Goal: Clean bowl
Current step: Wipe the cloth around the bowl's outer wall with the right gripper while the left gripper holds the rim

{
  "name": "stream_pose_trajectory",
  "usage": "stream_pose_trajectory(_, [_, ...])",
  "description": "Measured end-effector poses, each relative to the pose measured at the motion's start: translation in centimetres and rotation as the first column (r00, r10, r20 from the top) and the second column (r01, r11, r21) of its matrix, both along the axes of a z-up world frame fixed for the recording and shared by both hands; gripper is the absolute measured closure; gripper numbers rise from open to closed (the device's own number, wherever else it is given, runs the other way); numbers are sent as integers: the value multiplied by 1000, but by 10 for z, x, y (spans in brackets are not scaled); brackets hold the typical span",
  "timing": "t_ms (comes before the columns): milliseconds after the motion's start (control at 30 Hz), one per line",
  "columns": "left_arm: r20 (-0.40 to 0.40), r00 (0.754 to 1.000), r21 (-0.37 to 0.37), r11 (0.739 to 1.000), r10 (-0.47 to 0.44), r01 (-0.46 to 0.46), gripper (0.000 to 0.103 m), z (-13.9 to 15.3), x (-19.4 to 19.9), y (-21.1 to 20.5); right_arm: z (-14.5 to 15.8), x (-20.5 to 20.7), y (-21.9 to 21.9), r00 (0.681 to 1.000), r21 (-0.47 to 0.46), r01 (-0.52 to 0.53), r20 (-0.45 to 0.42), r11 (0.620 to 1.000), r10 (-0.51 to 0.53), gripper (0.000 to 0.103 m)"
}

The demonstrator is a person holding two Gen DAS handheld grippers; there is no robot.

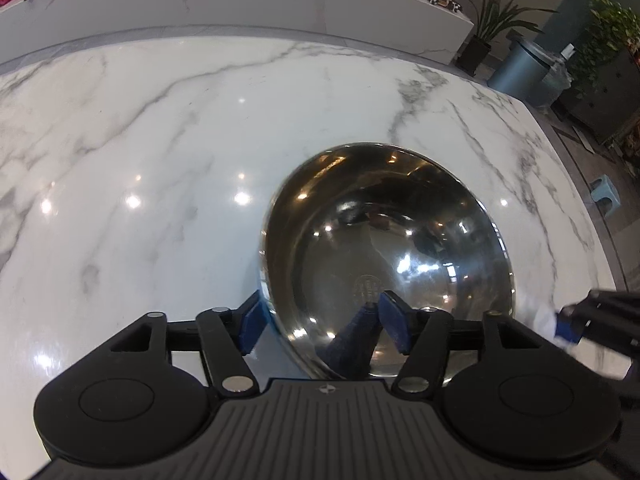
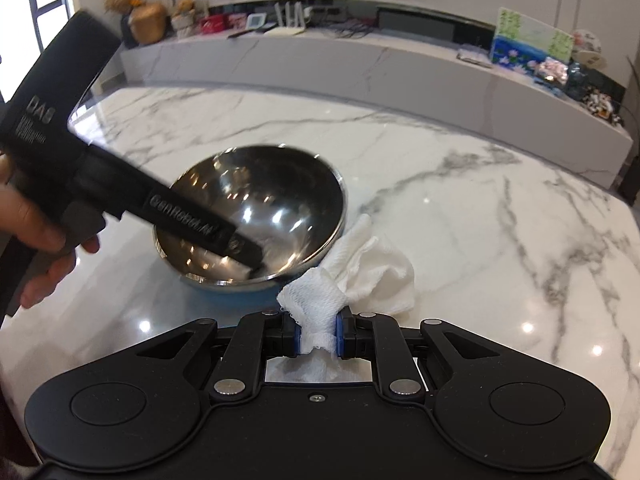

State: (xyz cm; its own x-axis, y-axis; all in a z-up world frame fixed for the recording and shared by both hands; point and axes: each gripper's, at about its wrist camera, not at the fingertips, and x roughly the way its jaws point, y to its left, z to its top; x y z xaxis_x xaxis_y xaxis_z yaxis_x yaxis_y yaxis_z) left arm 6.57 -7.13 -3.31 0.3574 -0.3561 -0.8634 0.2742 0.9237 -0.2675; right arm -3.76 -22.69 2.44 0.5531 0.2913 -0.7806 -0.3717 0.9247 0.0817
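Note:
A steel bowl [image 1: 380, 220] with a blue outside [image 2: 236, 300] stands on the white marble table [image 1: 160, 140]. My left gripper [image 1: 323, 328] is open and straddles the bowl's near rim, with one blue pad outside and the other inside. In the right wrist view its black finger [image 2: 240, 246] reaches down into the bowl [image 2: 272, 200]. My right gripper [image 2: 316, 340] is shut on a bunched white cloth [image 2: 320, 300]. The cloth's loose end lies on the table against the bowl's right side. The right gripper [image 1: 572, 326] also shows at the right edge of the left wrist view.
A person's hand [image 2: 40, 240] holds the left gripper's handle. A long low marble cabinet [image 2: 360, 68] with small items runs behind the table. Beyond the table's right edge [image 1: 580, 200] are potted plants [image 1: 492, 20], a grey bin [image 1: 520, 68] and a small stool [image 1: 604, 194].

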Motion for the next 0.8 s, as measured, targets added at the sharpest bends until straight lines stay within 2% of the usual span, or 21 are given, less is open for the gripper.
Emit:
stream_pose_trajectory(200, [19,1000,25,1000,-8,7,43,0,2,0,4,0,-3,1000,7,11,21,1000,-11,89])
stream_pose_trajectory(500, [38,996,16,997,-75,74,44,0,0,-7,17,3,-21,993,35,73,89,997,-76,89])
stream_pose_trajectory(633, [41,996,14,996,-86,85,44,0,-1,-10,19,4,-29,991,64,90,88,994,-96,89])
stream_pose_trajectory(800, [41,995,13,996,-86,85,44,0,-2,-9,13,4,-23,995,33,68,65,997,-70,89])
